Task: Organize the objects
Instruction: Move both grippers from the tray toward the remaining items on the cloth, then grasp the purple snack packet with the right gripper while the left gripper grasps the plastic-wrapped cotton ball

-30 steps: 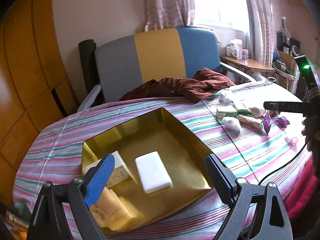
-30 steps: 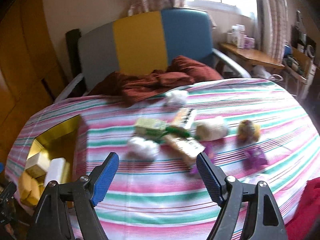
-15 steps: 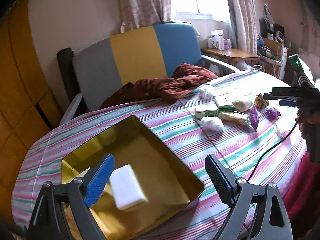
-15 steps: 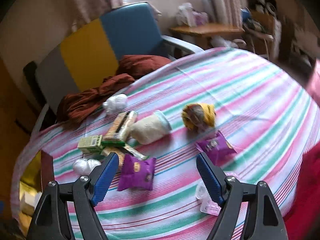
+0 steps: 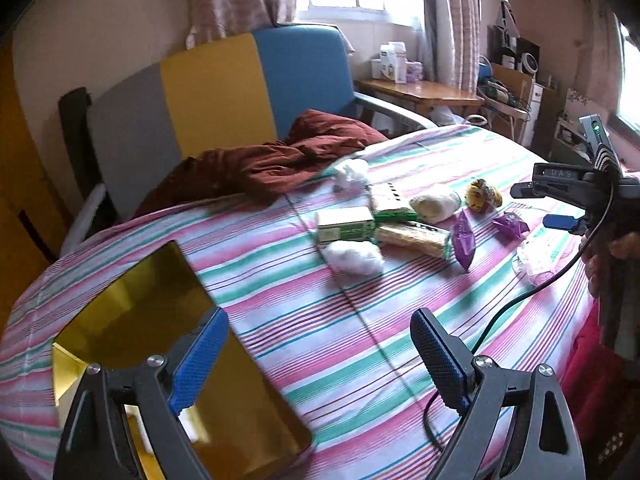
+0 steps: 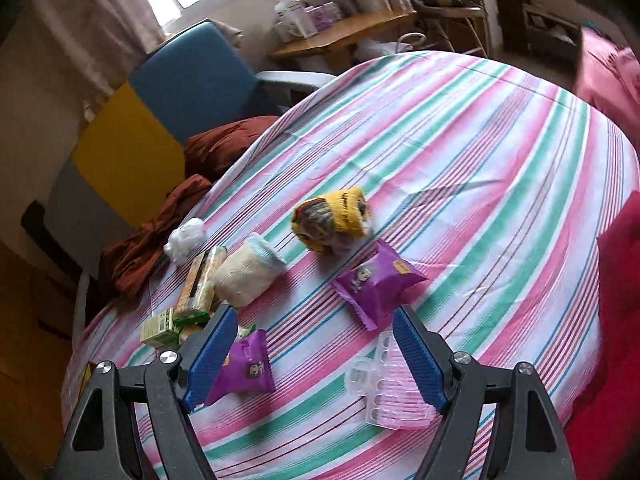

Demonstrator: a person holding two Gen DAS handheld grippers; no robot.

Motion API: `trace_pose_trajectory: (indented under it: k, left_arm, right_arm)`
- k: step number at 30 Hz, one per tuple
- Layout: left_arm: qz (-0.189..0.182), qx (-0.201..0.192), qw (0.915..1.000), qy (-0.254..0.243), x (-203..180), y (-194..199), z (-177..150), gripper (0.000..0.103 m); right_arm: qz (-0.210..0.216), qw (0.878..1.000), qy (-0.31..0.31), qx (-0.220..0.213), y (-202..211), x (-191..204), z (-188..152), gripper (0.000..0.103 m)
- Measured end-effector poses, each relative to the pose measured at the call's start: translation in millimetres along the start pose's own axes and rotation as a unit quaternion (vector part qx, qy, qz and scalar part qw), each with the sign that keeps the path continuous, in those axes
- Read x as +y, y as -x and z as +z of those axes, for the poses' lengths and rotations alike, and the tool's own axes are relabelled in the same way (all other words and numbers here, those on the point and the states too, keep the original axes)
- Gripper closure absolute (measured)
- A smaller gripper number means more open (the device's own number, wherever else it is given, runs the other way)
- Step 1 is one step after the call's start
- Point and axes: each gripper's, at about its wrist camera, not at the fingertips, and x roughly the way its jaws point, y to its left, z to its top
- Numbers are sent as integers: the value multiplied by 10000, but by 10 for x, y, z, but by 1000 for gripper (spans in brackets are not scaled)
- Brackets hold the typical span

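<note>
A gold tin sits at the table's left on a striped cloth; its contents are hidden behind my fingers. My left gripper is open and empty above its right edge. Small items lie in a cluster: a green box, a white wad, a cracker pack, a cream sock roll, a yellow knit toy, two purple packets. My right gripper is open and empty, above a clear pink hair clip. The right gripper also shows in the left wrist view.
A maroon cloth lies at the table's far edge against a grey, yellow and blue chair. A wooden side table with boxes stands by the window. A black cable crosses the table's right side. Red fabric lies at the right.
My left gripper has swung right, away from the tin towards the cluster. My right gripper has moved right and down over the purple packets and the hair clip.
</note>
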Motion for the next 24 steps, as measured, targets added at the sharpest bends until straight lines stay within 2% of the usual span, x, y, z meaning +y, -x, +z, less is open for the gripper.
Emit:
trace_pose_trajectory:
  k: [3,5,7,11,16,24]
  left_arm:
    - [-165,168,9996,137,-51,-163,58,10]
    - [-253,278,9991,218,-81,-271,86,11]
    - [-347,427,9978,365,-84,-395,115,11]
    - [-466,684,9937,753,0,-636,168,11]
    - [-452,904,9873,1224,128,-917,270,11]
    - [-483,1001,9826,1489,144,-1285,458,11]
  right_arm:
    - [76,9999,-89,9,-9,-32,8,22]
    - [274,9996,-45,48,-27,-5,12,22]
    - [569,9981,186,150,-64,114,-11,22]
    - [763,9926,862,379,-154,417,-116,22]
    - [799,9876,1067,830,-361,554,-192,22]
    - [694,9847,1006,1240,-685,625,-209,22]
